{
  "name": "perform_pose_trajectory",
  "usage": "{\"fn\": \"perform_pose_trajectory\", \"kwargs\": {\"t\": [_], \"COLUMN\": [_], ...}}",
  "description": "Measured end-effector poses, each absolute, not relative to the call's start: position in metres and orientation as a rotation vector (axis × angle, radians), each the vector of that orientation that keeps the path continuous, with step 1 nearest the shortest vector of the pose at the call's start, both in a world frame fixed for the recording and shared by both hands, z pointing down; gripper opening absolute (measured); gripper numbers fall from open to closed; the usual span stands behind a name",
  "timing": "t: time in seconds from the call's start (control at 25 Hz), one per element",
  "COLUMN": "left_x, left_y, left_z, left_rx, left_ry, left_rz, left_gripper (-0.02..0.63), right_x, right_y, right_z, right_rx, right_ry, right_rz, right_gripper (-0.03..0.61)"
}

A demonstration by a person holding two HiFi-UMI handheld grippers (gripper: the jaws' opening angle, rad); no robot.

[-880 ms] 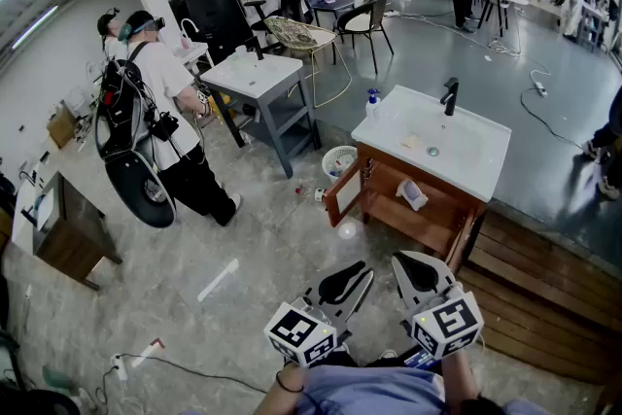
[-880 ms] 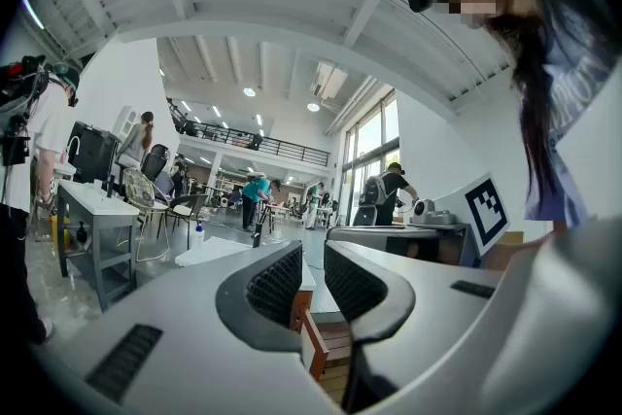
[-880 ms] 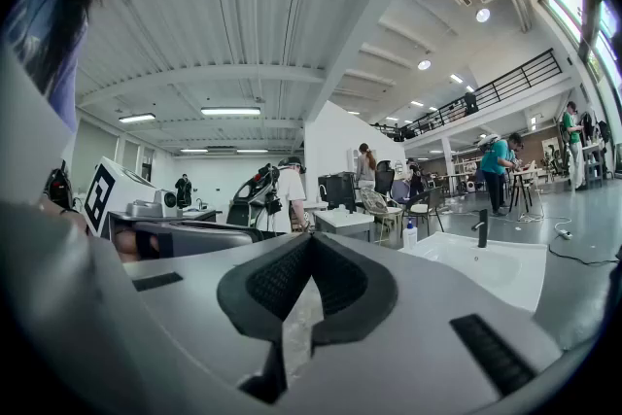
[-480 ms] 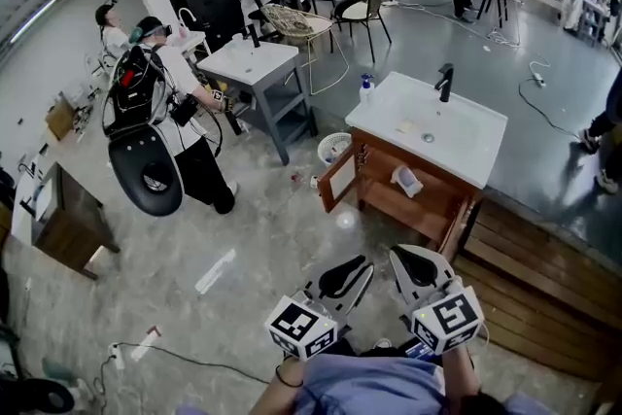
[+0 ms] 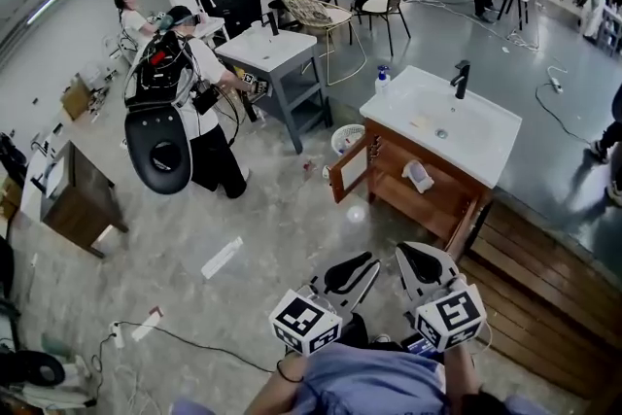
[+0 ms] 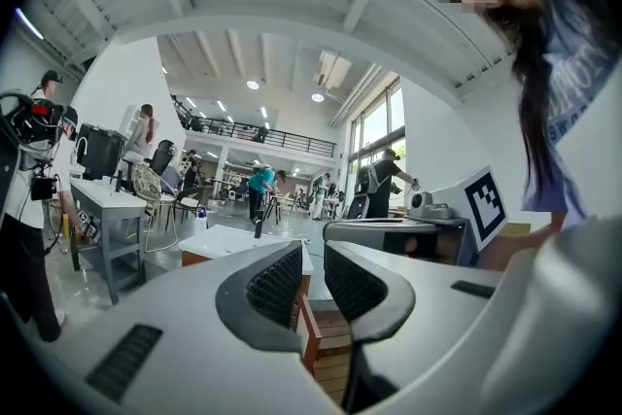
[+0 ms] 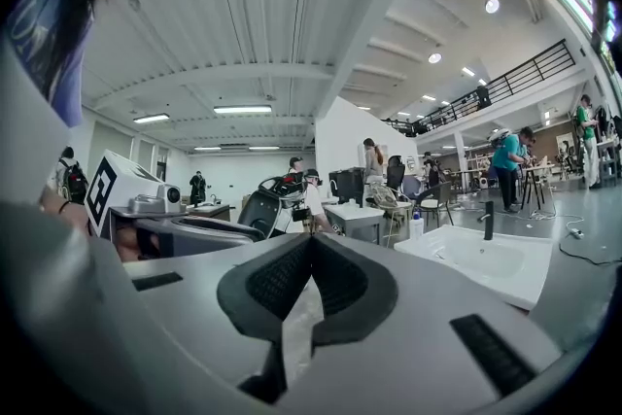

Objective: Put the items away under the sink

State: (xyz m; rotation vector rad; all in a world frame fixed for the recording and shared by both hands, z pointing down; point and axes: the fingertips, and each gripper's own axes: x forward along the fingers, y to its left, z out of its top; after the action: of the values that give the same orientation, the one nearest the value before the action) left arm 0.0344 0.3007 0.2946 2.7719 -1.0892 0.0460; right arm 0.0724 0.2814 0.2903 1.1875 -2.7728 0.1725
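A white sink [image 5: 437, 126] with a black tap sits on a wooden cabinet [image 5: 428, 209] whose left door [image 5: 352, 168] stands open. A white item [image 5: 418, 175] lies on the shelf inside. On the sink's far corner stands a pump bottle [image 5: 382, 78] with a blue top. Both grippers are held close to my body, well short of the cabinet. My left gripper [image 5: 352, 272] [image 6: 313, 253] has a narrow gap between its pads and nothing in it. My right gripper [image 5: 425, 264] [image 7: 311, 243] is shut, tips together, holding nothing.
A white basket [image 5: 342, 139] stands on the floor by the open door. To the left, a person [image 5: 185, 102] wearing a backpack stands at a grey sink table [image 5: 272, 53]. A wooden platform [image 5: 544, 296] lies to the right, and a cable with a power strip [image 5: 126, 335] lies at lower left.
Both grippers stay low in the view, unchanged. The view has shifted a little, and the person with the backpack has moved slightly beside the grey table.
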Motion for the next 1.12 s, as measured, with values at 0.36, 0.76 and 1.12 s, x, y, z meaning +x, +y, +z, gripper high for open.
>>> {"fn": "perform_pose_trajectory", "kwargs": {"t": [0.36,0.76,1.12], "left_x": [0.033,0.023,-0.015], "left_y": [0.275,0.191,0.092], "left_z": [0.306,0.319,0.320], "left_rx": [2.763,2.770,2.774], "left_ry": [-1.082,-1.002,-0.984], "left_rz": [0.083,0.077,0.117], "left_gripper": [0.066,0.066,0.066], "right_x": [0.072,0.077,0.038], "right_y": [0.254,0.178,0.087], "right_z": [0.301,0.320,0.332], "right_rx": [1.191,1.262,1.242], "right_ry": [-2.774,-2.711,-2.672], "right_rz": [0.211,0.264,0.333], "right_gripper": [0.012,0.012,0.012]}}
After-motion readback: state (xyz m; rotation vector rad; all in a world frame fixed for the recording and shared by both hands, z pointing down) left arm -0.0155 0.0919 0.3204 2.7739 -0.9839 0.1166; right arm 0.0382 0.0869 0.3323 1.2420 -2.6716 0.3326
